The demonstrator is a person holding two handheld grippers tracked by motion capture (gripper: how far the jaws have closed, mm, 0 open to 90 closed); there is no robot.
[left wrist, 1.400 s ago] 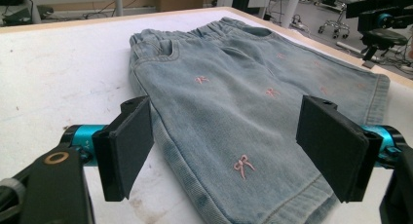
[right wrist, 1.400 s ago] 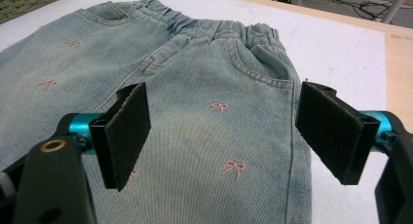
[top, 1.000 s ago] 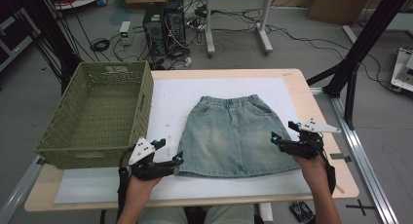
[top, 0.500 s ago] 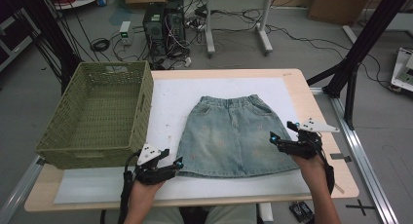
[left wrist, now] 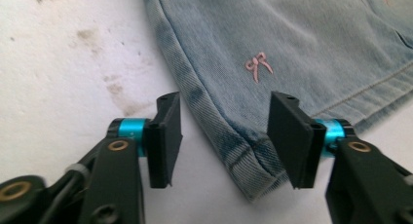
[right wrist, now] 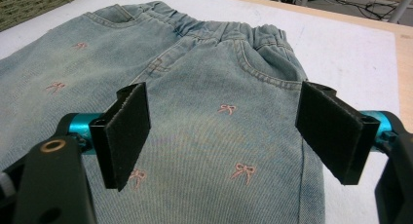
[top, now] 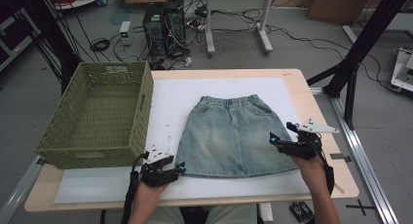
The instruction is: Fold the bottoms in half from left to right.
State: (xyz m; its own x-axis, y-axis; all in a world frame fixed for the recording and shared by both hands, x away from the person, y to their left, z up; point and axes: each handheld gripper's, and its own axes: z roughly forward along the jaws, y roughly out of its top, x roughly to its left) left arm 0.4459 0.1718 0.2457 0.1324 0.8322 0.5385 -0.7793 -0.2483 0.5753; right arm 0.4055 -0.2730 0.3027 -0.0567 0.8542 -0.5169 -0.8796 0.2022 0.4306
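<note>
A light-blue denim skirt with small pink bows lies flat on the white mat, waistband at the far side. My left gripper sits at the skirt's near left hem corner. In the left gripper view that corner lies between the jaws of the left gripper, which have just been closing; the pads stand apart from the cloth. My right gripper hovers at the skirt's right edge. Seen from its own camera, the right gripper is open wide over the denim.
A green woven basket stands on the left of the table, close to the left gripper. The wooden table edge runs right of the mat. Computers and cables lie on the floor beyond.
My left gripper has slid toward the near edge of the table, onto the skirt's near left corner, and its jaws have narrowed. The right gripper has not moved.
</note>
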